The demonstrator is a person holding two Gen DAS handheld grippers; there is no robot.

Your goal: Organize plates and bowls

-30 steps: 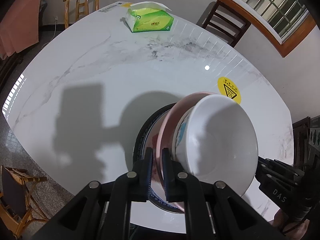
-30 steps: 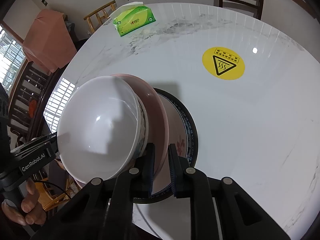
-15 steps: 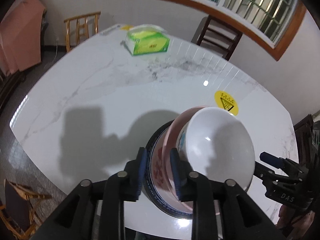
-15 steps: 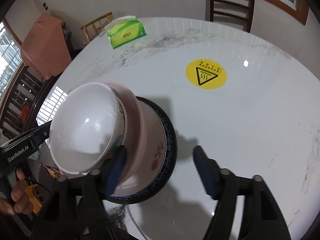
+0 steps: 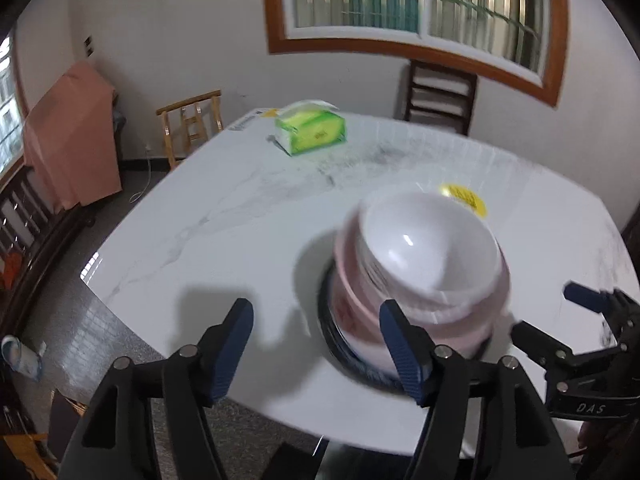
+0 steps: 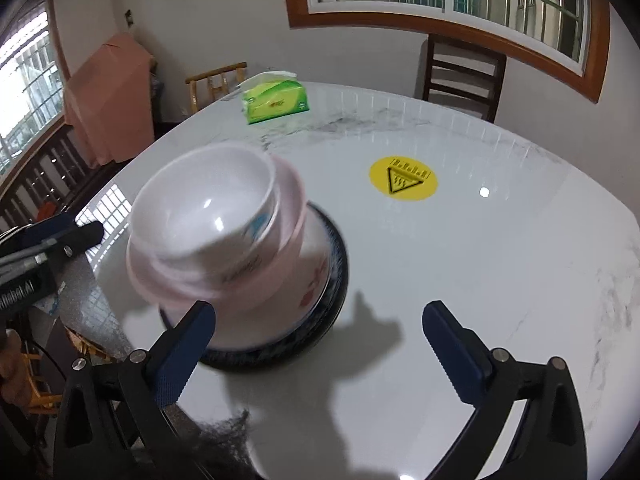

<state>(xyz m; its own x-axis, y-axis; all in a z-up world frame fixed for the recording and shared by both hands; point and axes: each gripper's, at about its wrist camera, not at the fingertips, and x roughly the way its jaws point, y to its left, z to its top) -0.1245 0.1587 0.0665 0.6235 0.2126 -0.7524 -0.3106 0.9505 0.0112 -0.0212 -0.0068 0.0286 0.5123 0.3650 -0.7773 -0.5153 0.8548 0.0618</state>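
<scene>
Both grippers since released and spread wide, left gripper [image 5: 316, 326], right gripper [image 6: 318, 330], white bowl [image 6: 204, 212] nested in pink bowl [image 6: 280, 276], seemingly tilted

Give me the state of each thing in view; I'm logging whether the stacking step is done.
White bowl: nested in the pink bowl, upright.
Pink bowl: resting on the plate.
Dark-rimmed plate: flat on the table, bottom of the stack.
Left gripper: open, holding nothing.
Right gripper: open, holding nothing.
Tissue pack: on the table, tissue sticking out.
</scene>
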